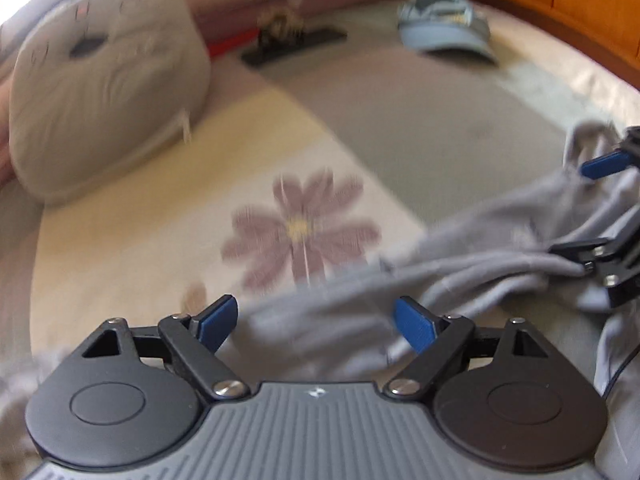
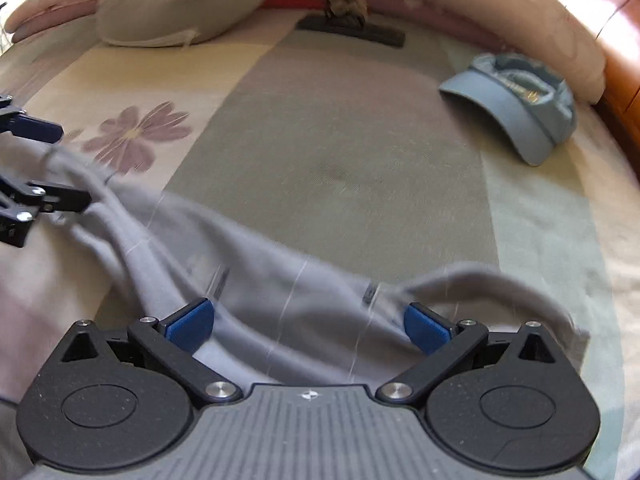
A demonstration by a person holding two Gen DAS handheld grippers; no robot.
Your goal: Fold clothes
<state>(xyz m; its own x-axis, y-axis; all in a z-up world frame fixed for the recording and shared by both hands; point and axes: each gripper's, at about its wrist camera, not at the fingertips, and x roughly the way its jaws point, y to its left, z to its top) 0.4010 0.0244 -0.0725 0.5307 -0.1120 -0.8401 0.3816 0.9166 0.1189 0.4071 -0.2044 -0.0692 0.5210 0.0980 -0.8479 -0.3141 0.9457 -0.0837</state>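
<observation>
Grey garment [image 2: 248, 264]: rumpled, strung across bed [image 2: 340, 152], unfolded. Left gripper [image 1: 316, 322], right gripper [image 2: 308, 322]: fingers apart, over cloth. Folding outstanding.

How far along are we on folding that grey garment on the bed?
Early stage. Done: nothing looks folded; the grey garment lies bunched and creased on the bedspread. In hand: both the left gripper and right gripper sit open over the cloth, gripping nothing. Left: grasp edges, spread flat, then fold. The blue cap lies apart, untouched.
</observation>
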